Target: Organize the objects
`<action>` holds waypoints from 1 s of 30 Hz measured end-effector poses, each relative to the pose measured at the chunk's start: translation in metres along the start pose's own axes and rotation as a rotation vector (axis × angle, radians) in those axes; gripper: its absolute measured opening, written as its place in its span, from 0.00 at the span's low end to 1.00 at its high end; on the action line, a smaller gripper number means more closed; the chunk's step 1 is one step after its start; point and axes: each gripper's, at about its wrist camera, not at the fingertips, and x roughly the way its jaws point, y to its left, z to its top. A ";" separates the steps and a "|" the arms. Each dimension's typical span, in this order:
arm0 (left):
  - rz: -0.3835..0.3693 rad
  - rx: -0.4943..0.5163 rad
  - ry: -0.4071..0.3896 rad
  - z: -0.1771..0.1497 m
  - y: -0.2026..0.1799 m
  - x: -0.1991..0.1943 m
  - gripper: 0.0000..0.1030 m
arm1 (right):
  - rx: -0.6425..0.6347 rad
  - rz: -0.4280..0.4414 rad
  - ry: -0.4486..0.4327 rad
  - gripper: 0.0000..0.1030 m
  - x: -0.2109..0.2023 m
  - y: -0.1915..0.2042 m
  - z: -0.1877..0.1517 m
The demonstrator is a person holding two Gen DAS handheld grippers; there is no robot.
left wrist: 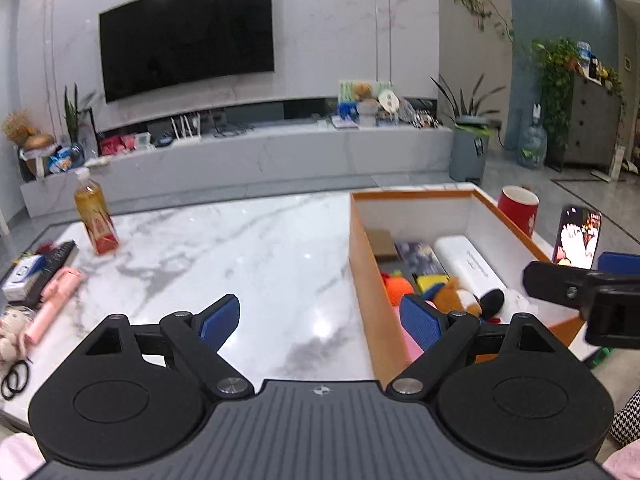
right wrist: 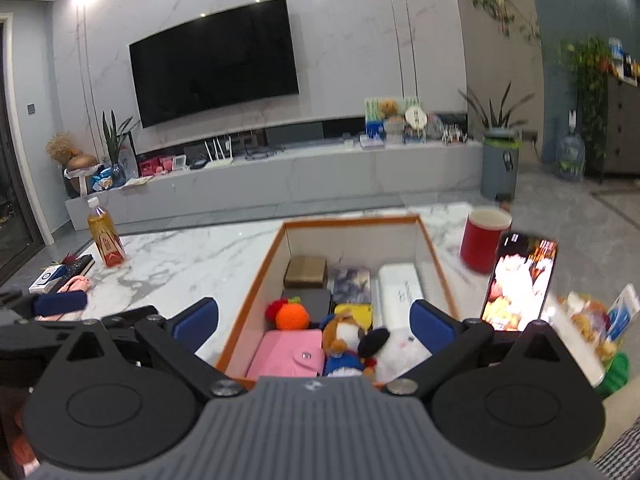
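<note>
Both grippers stand wide apart and empty: left gripper (left wrist: 320, 320) over bare marble counter (left wrist: 260, 248), right gripper (right wrist: 314, 320) above the orange box (right wrist: 248, 320) of packed toys. Loose items, the pink stick (left wrist: 50, 304) among them, wait at the counter's left edge; the next reach should go there, straddle one item squarely, then lift clear of the box wall.

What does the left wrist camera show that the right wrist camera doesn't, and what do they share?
Only the left wrist view shows the black hair ties and a small plush doll at the table's left edge.

Only the right wrist view shows the pink wallet in the box and the snack packets on the far right.

Both show the orange-rimmed box, tea bottle, red cup, propped phone and wall TV. Both grippers are open and empty.
</note>
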 end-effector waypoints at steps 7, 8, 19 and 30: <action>-0.019 0.018 0.054 -0.008 -0.015 0.026 1.00 | -0.004 -0.043 0.036 0.99 0.030 -0.015 -0.011; -0.020 0.016 0.057 -0.009 -0.016 0.028 1.00 | -0.001 -0.047 0.040 0.99 0.033 -0.017 -0.012; -0.013 0.043 0.081 -0.009 -0.026 0.045 1.00 | 0.013 -0.054 0.060 0.99 0.058 -0.031 -0.019; -0.005 0.035 0.081 -0.005 -0.023 0.040 1.00 | 0.007 -0.045 0.077 0.99 0.059 -0.032 -0.022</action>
